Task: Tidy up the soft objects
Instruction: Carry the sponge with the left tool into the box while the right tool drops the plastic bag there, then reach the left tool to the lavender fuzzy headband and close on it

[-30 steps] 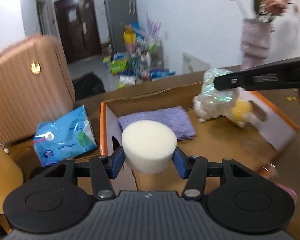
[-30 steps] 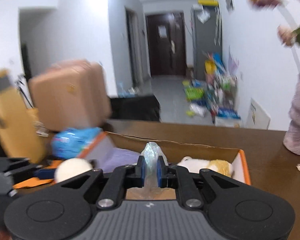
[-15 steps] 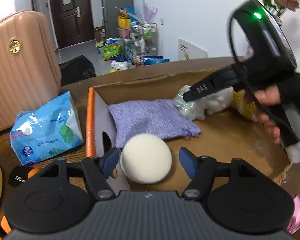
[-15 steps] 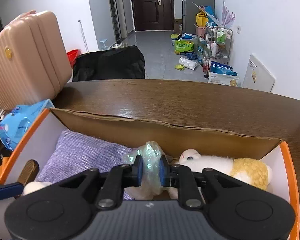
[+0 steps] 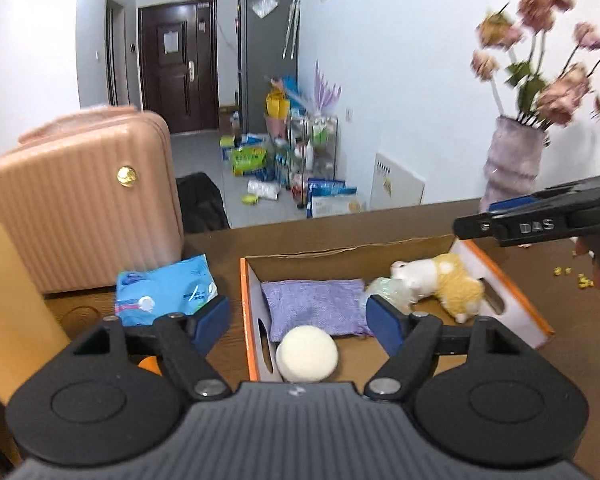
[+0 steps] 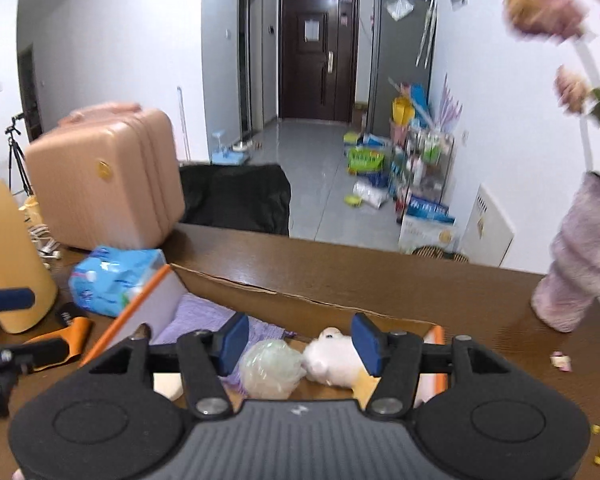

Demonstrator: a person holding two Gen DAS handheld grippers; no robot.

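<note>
My left gripper is opening, empty; the white sponge ball rests free in the cardboard box's near left corner. My right gripper is opening, apparently clear of the crinkled plastic ball lying beside the plush toy.

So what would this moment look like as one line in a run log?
left gripper: opening, empty | right gripper: opening, empty | white ball, plastic ball, plush toy, purple cloth: in box
</note>
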